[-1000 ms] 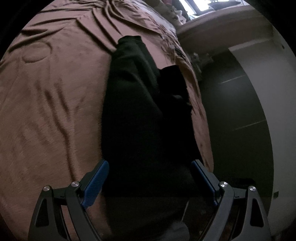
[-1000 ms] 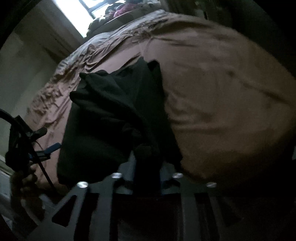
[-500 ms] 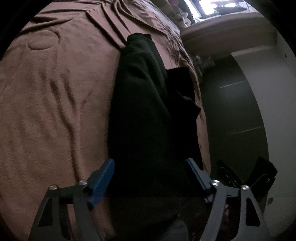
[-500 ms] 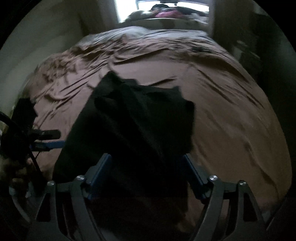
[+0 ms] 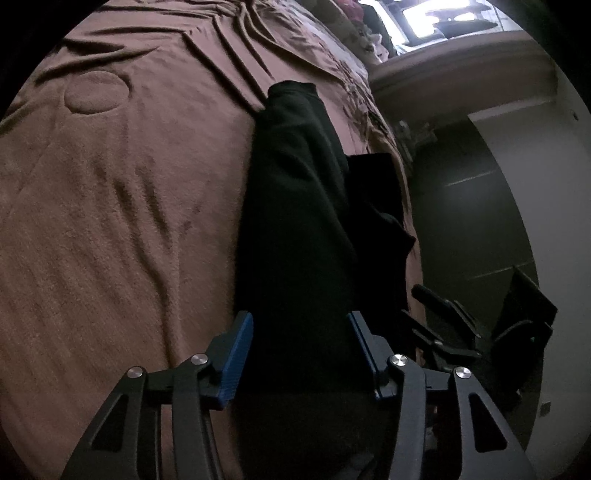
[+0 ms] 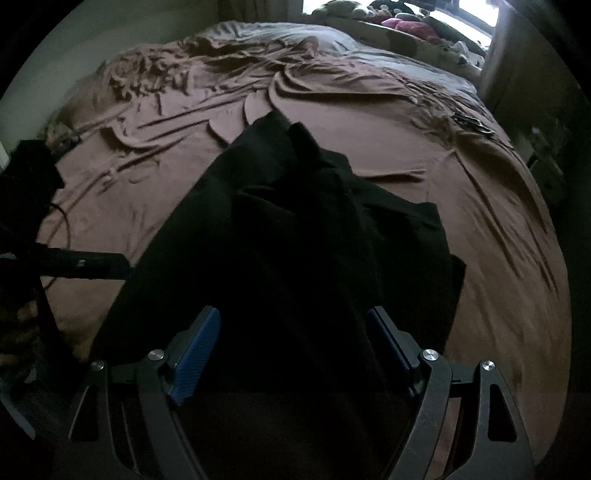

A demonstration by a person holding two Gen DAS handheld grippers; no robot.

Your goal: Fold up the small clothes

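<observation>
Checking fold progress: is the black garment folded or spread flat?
Partly folded: the black garment lies in overlapping layers on the brown bedspread, edges uneven, not yet a neat stack.

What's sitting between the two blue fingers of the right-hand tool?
The black garment on the brown bedspread fills the space between the right tool's open fingers. The right wrist view shows this.

You have: one bed under a creased brown bedspread (image 6: pixel 461 192); bright window (image 6: pixel 461 11) beyond its far end; pale wall (image 6: pixel 110 33); dim room light.
</observation>
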